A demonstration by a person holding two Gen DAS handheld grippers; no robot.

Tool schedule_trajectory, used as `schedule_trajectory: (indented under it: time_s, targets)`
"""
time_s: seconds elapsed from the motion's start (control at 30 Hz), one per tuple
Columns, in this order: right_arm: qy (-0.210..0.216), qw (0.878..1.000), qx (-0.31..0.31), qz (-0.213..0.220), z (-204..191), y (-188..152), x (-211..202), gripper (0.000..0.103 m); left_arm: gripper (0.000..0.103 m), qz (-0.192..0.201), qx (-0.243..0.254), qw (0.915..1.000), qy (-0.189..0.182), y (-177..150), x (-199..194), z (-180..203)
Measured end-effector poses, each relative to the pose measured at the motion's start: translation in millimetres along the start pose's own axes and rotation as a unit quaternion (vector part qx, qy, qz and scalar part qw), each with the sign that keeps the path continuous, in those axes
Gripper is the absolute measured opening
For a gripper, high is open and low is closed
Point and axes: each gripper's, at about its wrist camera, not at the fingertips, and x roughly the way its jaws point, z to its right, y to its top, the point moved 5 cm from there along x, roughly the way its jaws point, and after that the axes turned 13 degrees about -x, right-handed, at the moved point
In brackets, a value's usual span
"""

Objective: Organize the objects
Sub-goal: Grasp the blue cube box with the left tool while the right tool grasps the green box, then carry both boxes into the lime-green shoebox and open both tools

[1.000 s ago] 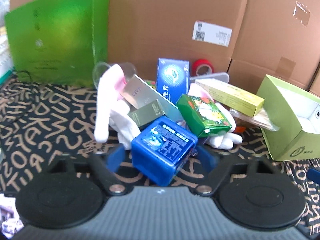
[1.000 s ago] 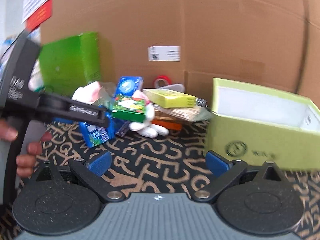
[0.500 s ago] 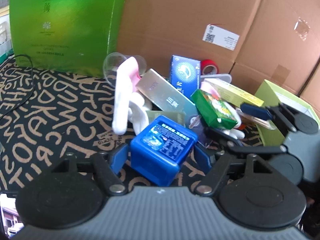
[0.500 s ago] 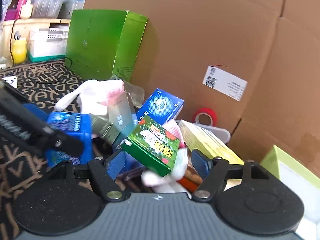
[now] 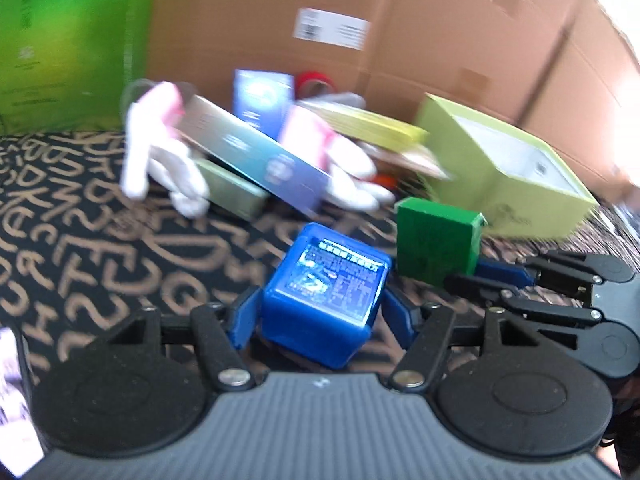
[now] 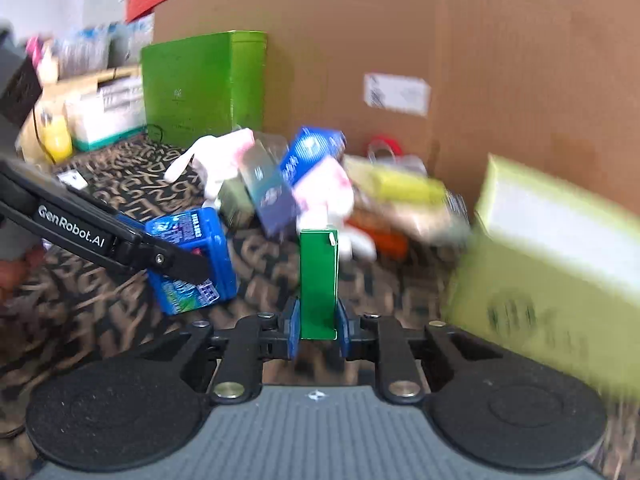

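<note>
A: On the patterned cloth [image 5: 100,248], in front of the cardboard wall [image 5: 420,60], what does each gripper have?

B: The left gripper [image 5: 320,312] has its blue pads against both sides of the blue box [image 5: 324,292], which is tilted with its printed face up. Its jaws have just narrowed a little onto it.

A: And the right?

B: The right gripper [image 6: 318,326] has just been closing, and its pads now pinch the green box [image 6: 319,280] by its thin sides. That box stands upright on its narrow edge between the fingers.

A: Where are the two boxes relative to each other?

B: Side by side and near, the green one just right of the blue one in the left view. Whether they touch I cannot tell; the picture is blurred.

A: And the rest?

B: Behind them lies the pile: white gloves [image 5: 160,164], a silver flat box [image 5: 256,160], a yellow box [image 5: 368,128]. The open lime box [image 5: 500,184] stands at the right, near the green box.
</note>
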Motion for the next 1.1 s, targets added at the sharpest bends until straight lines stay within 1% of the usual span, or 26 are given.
schedule_trajectory:
  time_s: [0.07,0.13,0.2,0.23,0.4,0.43,0.47,0.53,0.6,0.73,0.77,0.87,0.93,1.1]
  targets:
    - [0.002,0.999,0.039,0.001,4,-15,-17,0.022,0.066,-0.001,0.013,0.9999,-0.005,-11,-2,11]
    - [-0.012,0.999,0.052,0.002,7,-21,-25,0.022,0.070,0.001,0.027,0.9996,0.009,-17,1,18]
    - [-0.018,0.998,0.062,0.005,8,-21,-20,0.024,0.072,-0.001,0.031,0.9991,0.030,-20,7,20]
    - [-0.015,0.998,0.064,0.005,8,-20,-15,0.024,0.072,-0.001,0.029,0.9990,0.034,-20,9,20]
    - [-0.003,0.998,0.066,0.002,9,-15,-1,0.024,0.072,-0.002,0.013,0.9992,0.038,-20,16,17]
    - [-0.002,0.998,0.064,-0.001,8,-15,1,0.023,0.071,-0.004,0.011,0.9991,0.041,-20,17,17]
    - [-0.004,0.998,0.066,-0.001,9,-15,0,0.022,0.066,-0.007,0.012,0.9991,0.041,-20,17,17]
    - [0.000,0.997,0.072,0.005,10,-16,-4,0.021,0.065,-0.010,0.020,0.9989,0.041,-21,16,21]
    - [0.003,0.997,0.076,0.016,10,-15,-12,0.021,0.064,-0.011,0.022,0.9992,0.033,-21,14,26]
    - [-0.024,0.996,0.070,0.043,23,-3,-39,0.021,0.062,0.014,0.032,0.9994,0.008,-9,1,49]
    - [-0.034,0.996,0.069,0.050,29,0,-45,0.021,0.059,0.022,0.035,0.9991,-0.001,-2,-2,57]
    - [-0.079,0.993,0.057,0.072,53,15,-67,0.021,0.056,0.044,0.046,0.9976,-0.027,20,-6,84]
    - [-0.108,0.990,0.054,0.078,71,21,-77,0.021,0.055,0.057,0.056,0.9960,-0.040,33,-3,105]
    - [-0.176,0.979,0.060,0.079,117,28,-89,0.021,0.055,0.058,0.063,0.9930,-0.081,59,17,152]
